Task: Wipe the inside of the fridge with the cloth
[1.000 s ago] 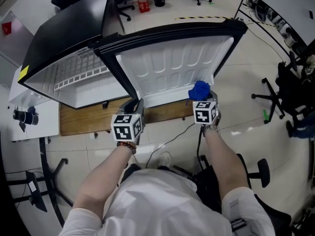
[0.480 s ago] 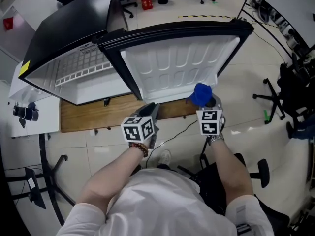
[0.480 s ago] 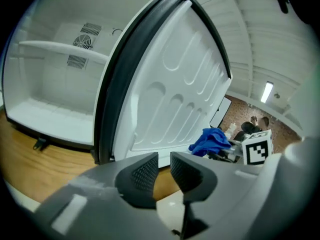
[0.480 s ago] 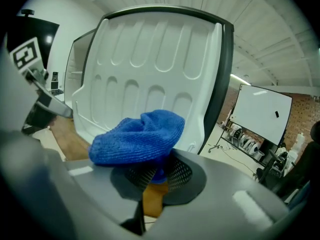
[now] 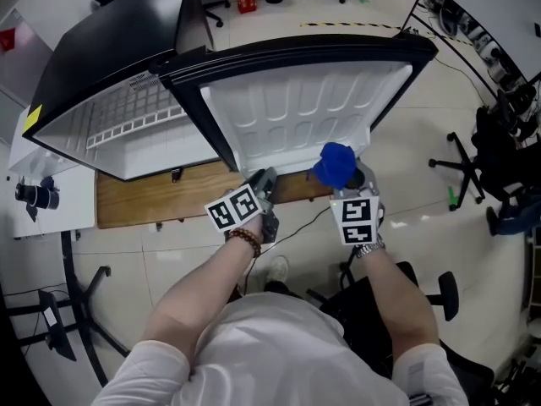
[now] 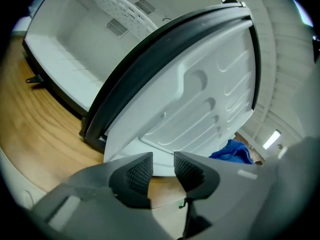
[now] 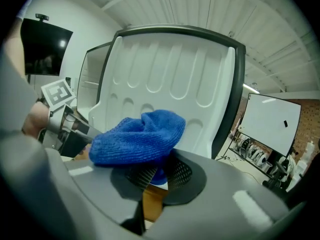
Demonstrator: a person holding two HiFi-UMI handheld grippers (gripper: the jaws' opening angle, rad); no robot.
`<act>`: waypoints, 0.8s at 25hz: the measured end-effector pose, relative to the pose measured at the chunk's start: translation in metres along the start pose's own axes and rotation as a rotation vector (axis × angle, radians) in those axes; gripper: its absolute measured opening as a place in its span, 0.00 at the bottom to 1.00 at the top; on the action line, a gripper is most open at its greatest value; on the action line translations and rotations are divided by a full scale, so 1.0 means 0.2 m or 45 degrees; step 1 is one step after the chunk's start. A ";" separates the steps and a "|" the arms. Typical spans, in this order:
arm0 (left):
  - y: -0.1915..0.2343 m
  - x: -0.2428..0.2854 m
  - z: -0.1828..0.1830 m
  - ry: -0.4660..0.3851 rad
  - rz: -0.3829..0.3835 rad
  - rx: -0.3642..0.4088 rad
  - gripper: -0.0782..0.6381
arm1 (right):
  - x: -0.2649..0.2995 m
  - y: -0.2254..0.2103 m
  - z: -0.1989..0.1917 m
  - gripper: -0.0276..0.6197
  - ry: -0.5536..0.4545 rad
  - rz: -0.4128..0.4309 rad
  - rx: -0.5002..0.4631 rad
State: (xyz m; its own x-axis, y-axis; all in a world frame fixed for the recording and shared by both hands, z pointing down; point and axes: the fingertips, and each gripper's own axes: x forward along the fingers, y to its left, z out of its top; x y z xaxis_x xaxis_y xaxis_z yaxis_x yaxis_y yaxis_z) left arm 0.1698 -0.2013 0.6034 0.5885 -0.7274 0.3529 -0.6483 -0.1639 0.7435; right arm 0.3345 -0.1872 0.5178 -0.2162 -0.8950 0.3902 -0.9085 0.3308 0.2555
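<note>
Head view, count: one fridge (image 5: 110,74) with its door (image 5: 296,117) open, one blue cloth (image 5: 336,164), a left gripper (image 5: 264,183) and a right gripper (image 5: 347,178).
Head view, cloth: bunched on the right gripper's tip, just before the door's near edge.
Head view, hidden: the cloth covers the right jaws.
Head view, surface: wooden board (image 5: 144,203) under the fridge, on a pale tiled floor (image 5: 439,100).
Left gripper view, jaws: apart, just been opening, nothing between them.
Left gripper view, hidden: the cloth is partly behind the gripper's body, far right.
Right gripper view, jaws: clamped on the cloth, which flops over them.
Right gripper view, room: white panelled ceiling (image 7: 210,9).
</note>
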 end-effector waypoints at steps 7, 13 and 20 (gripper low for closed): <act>0.00 -0.01 0.06 -0.141 -0.076 -0.114 0.28 | 0.00 0.11 0.00 0.10 0.007 0.053 -0.031; -0.01 -0.07 0.07 -0.172 -0.113 -0.062 0.24 | -0.03 0.17 0.01 0.10 0.000 0.079 -0.036; -0.08 -0.13 0.05 -0.144 -0.176 -0.064 0.19 | -0.06 0.26 0.05 0.10 -0.021 0.110 -0.045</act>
State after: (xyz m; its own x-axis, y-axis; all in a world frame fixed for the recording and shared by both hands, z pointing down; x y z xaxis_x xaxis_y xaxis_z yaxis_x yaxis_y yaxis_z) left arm 0.1603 -0.1870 0.5773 0.6106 -0.7708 0.1816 -0.5383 -0.2358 0.8091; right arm 0.2865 -0.1625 0.5169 -0.2991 -0.8675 0.3975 -0.8733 0.4168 0.2524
